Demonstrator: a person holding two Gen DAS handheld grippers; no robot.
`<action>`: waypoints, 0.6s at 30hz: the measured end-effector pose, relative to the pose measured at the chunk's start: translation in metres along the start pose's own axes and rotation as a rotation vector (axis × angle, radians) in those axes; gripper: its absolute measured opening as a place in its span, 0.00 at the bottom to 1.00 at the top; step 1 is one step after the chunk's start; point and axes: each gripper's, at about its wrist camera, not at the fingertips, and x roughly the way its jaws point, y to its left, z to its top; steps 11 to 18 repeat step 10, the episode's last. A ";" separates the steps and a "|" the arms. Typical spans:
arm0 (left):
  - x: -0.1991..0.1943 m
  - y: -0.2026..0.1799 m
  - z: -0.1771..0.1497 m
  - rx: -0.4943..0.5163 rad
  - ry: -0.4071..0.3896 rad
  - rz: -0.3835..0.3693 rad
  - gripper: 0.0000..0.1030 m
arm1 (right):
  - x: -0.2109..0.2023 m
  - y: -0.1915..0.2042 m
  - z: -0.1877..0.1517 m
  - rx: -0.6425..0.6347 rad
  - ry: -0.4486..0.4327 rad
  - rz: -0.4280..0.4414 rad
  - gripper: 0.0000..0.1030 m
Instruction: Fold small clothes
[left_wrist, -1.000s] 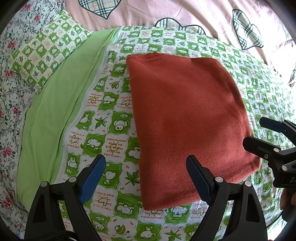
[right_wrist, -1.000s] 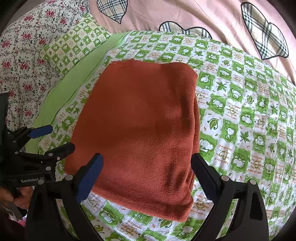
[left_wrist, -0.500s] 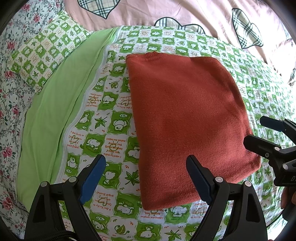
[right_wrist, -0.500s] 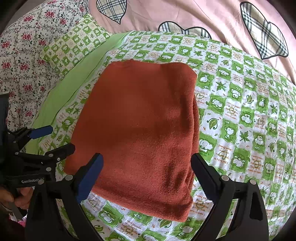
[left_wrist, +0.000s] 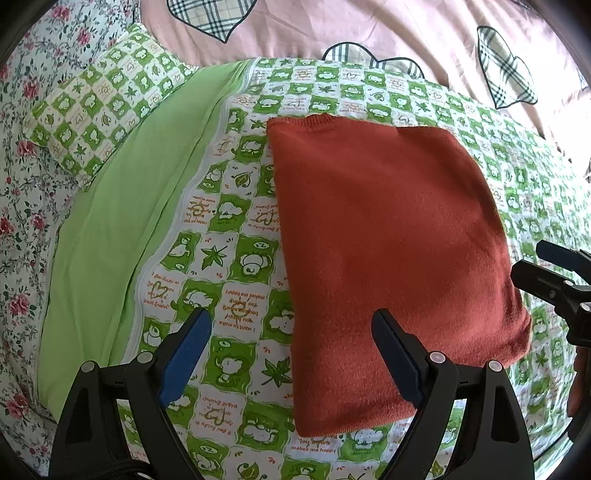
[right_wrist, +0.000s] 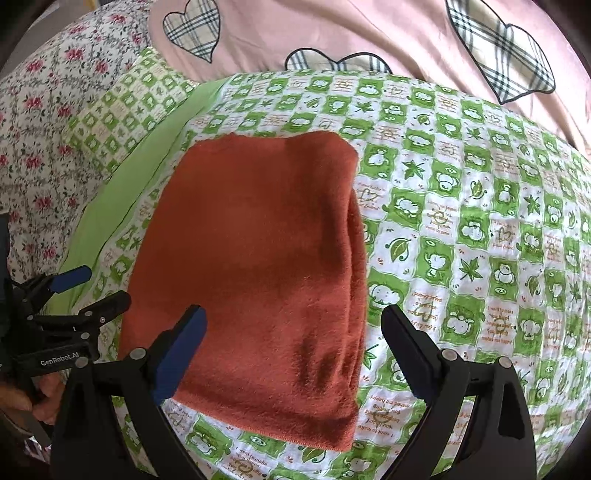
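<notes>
A rust-red knitted garment (left_wrist: 388, 236) lies folded into a neat rectangle on the green-and-white patterned bedspread (left_wrist: 229, 236). It also shows in the right wrist view (right_wrist: 258, 266), with stacked fold layers along its right edge. My left gripper (left_wrist: 291, 332) is open and empty, hovering over the garment's near left corner. My right gripper (right_wrist: 291, 332) is open and empty above the garment's near edge. The right gripper also shows at the right of the left wrist view (left_wrist: 535, 262), and the left gripper at the left of the right wrist view (right_wrist: 96, 284).
A plain green strip (left_wrist: 122, 221) runs left of the patterned bedspread. A matching green checked pillow (left_wrist: 99, 99) lies at the far left on a floral sheet (left_wrist: 22, 206). A pink quilt with plaid hearts (left_wrist: 332, 29) lies at the back.
Both grippers have pulled back slightly and stay open. The folded garment has not moved.
</notes>
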 end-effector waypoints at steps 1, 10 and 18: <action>0.000 0.001 0.001 0.000 -0.001 0.001 0.86 | 0.000 0.000 0.000 -0.003 -0.001 -0.001 0.93; 0.003 0.011 0.005 -0.026 -0.002 0.024 0.86 | 0.004 0.005 0.005 -0.005 -0.009 0.012 0.93; 0.003 0.011 0.005 -0.026 -0.002 0.024 0.86 | 0.004 0.005 0.005 -0.005 -0.009 0.012 0.93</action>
